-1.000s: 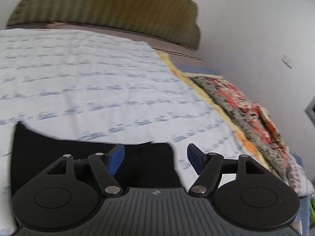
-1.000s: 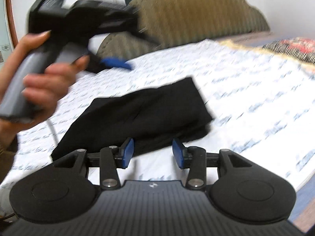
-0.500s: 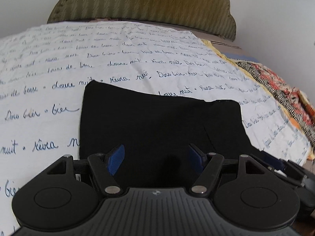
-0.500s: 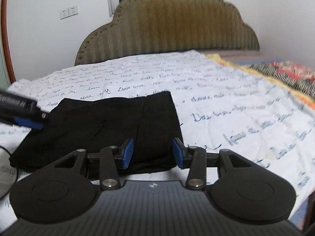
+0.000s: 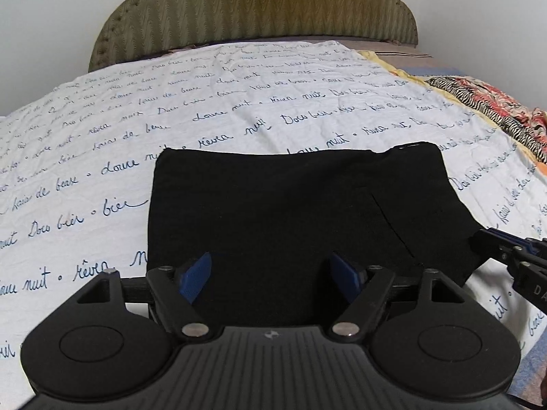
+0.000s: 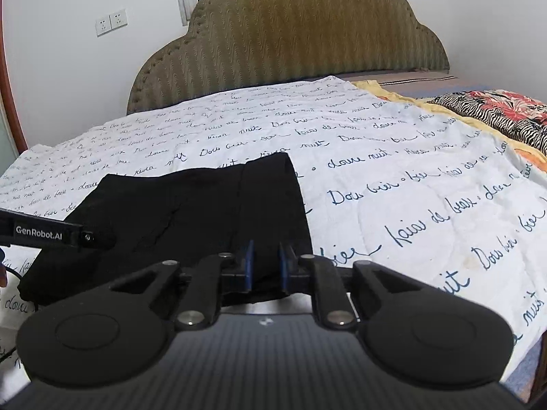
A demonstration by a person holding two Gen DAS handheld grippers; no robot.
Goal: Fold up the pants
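Observation:
The black pants (image 5: 290,205) lie folded in a flat rectangle on the white bedspread with blue handwriting (image 5: 171,119). My left gripper (image 5: 270,276) is open, its blue pads over the near edge of the pants. My right gripper (image 6: 266,266) has its jaws closed to a narrow gap at the near right corner of the pants (image 6: 205,212), with black cloth between the pads. The right gripper also shows at the right edge of the left wrist view (image 5: 512,249). The left gripper's body shows at the left of the right wrist view (image 6: 44,230).
An olive upholstered headboard (image 5: 256,10) stands at the far end of the bed. A striped and floral blanket (image 6: 495,112) lies along the right side. A white wall with sockets (image 6: 111,22) is behind. The bed's near edge is at the lower right (image 6: 526,358).
My left gripper swung down from above and settled low at the near edge of the pants. My right gripper's jaws narrowed from open onto the near right corner of the pants.

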